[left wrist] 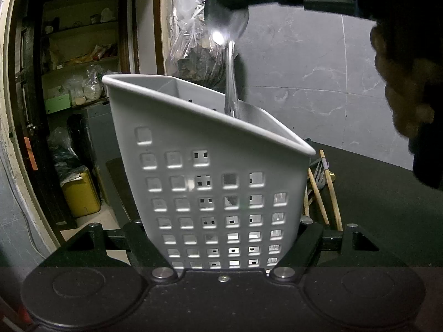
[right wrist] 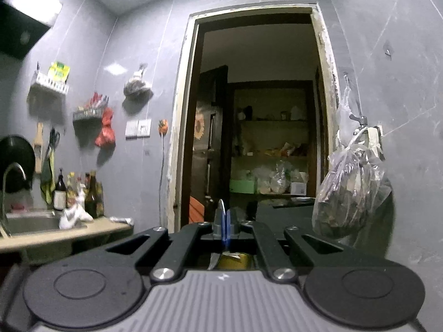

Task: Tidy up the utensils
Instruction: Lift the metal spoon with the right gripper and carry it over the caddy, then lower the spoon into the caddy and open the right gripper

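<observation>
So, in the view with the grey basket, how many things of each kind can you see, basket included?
Grey perforated plastic basket: 1
Shiny metal spoon, handle down in the basket: 1
Wooden sticks behind the basket: 3 showing
Dark slotted spatula beside the sticks: 1
Total: 6
</observation>
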Available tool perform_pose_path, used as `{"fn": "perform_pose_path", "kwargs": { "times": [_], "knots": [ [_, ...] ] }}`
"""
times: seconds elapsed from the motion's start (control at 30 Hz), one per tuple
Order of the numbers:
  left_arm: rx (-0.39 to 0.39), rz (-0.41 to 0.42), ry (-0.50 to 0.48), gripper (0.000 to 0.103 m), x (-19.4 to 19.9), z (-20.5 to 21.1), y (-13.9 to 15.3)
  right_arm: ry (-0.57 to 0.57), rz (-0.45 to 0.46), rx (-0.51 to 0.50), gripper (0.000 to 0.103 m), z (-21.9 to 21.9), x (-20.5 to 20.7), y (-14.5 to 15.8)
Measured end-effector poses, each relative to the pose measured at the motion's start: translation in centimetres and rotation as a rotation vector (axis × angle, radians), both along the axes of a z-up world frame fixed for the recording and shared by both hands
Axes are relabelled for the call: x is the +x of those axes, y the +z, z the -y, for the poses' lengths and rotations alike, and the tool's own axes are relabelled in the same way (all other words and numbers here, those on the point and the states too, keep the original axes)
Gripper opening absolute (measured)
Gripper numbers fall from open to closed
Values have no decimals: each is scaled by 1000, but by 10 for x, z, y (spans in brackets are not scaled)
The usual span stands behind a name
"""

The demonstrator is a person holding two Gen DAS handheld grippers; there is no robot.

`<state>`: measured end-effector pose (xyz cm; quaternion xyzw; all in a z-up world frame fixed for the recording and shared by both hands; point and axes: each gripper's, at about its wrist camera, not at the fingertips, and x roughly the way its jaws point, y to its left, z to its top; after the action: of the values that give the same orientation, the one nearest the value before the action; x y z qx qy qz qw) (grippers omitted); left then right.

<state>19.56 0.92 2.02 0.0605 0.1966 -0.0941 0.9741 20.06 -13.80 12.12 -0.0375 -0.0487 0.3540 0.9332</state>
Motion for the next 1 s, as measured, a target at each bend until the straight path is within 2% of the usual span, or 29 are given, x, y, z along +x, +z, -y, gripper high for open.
{"fn": "perform_pose_path", "kwargs": {
  "times": [0.13, 0.3, 0.8, 1.0],
  "knots": [
    [0, 0, 0, 76, 0, 0, 0, -19, 52, -87, 1, -15, -10, -18],
    [-1, -1, -1, 76, 0, -1, 0, -21, 59, -148, 1, -27, -17, -35],
    [2, 0, -10, 76, 0, -2, 0, -49, -29, -156, 2, -25, -10, -54],
    [6, 0, -12, 76, 0, -2, 1, -49, -37, -161, 2, -25, -8, -56]
  ]
}}
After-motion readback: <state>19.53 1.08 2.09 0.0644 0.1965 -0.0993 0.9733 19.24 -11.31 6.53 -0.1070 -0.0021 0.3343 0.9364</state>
